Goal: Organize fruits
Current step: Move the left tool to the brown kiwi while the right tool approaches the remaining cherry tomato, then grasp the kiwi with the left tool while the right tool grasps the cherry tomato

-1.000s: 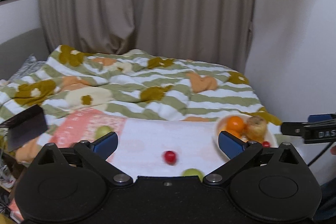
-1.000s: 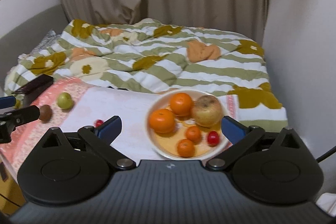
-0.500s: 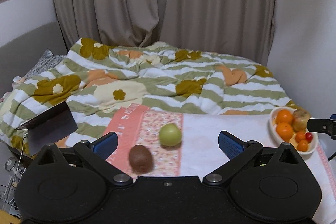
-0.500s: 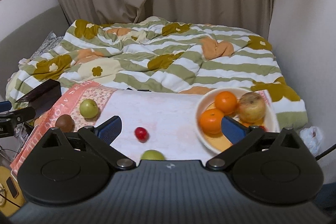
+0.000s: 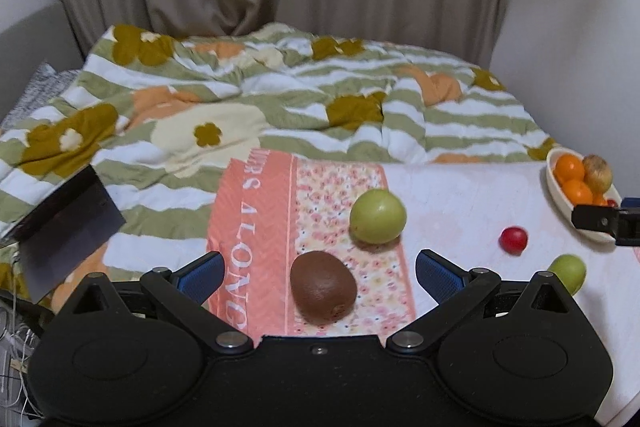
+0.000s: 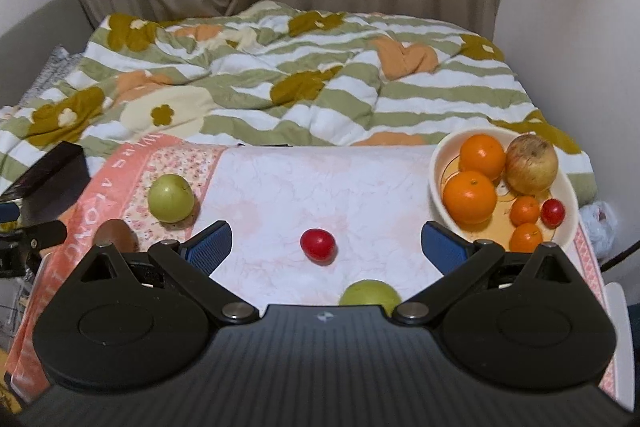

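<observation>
In the left wrist view a brown kiwi [image 5: 323,285] lies on the flowered cloth between the wide-apart fingers of my open left gripper [image 5: 320,273]. Just beyond it sits a green fruit [image 5: 377,215]. A small red fruit [image 5: 513,239] and a second green fruit [image 5: 567,271] lie to the right. My right gripper [image 6: 326,247] is open above the table; the red fruit [image 6: 317,245] sits between its fingers and the second green fruit [image 6: 370,296] is half hidden by its body. The cream bowl [image 6: 436,171] at right holds oranges, a yellowish apple [image 6: 531,163] and a red fruit.
A pink and white cloth [image 5: 452,203] covers the table. A rumpled striped blanket [image 5: 280,99] lies on the bed behind. A black box [image 5: 64,223] stands off the table's left edge. The wall [image 6: 568,7] is close on the right.
My left gripper has moved forward and down over the kiwi, which now lies between its fingers. My right gripper has swung left, so the red fruit now lies between its fingers.
</observation>
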`<state>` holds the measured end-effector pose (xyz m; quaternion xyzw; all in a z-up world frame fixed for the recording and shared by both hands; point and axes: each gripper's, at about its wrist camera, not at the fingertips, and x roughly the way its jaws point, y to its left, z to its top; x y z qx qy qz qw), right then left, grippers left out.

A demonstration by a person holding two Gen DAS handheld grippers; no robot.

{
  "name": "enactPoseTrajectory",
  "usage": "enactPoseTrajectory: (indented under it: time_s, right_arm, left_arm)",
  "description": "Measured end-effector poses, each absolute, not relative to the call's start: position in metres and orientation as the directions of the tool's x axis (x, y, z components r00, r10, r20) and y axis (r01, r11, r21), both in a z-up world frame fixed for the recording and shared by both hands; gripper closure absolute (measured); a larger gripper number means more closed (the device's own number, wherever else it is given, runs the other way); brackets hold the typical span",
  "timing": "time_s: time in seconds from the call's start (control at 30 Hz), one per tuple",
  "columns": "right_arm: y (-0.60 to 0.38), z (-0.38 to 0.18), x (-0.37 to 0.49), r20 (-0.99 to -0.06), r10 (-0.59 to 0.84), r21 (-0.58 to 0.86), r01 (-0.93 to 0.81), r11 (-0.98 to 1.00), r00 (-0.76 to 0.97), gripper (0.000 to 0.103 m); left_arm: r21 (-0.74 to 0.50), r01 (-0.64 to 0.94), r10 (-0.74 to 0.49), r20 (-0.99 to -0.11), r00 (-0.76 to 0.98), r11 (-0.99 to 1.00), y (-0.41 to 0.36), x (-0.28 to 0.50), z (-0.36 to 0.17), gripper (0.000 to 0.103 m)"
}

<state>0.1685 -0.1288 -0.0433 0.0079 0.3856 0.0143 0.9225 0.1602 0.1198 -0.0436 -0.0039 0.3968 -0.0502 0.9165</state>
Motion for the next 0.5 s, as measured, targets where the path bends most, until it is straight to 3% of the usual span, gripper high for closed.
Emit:
enactPoseTrajectory:
  time_s: [0.5]
  right_arm:
    - [-0.112, -0.101, 0.217, -0.780, -0.008, 0.000, 0.013, 1.000, 0.626, 0.000]
  left_arm:
    - [-0.095, 0.086, -0.128, -0.795, 0.593, 0.992, 0.128, 0.202, -0.087, 0.003]
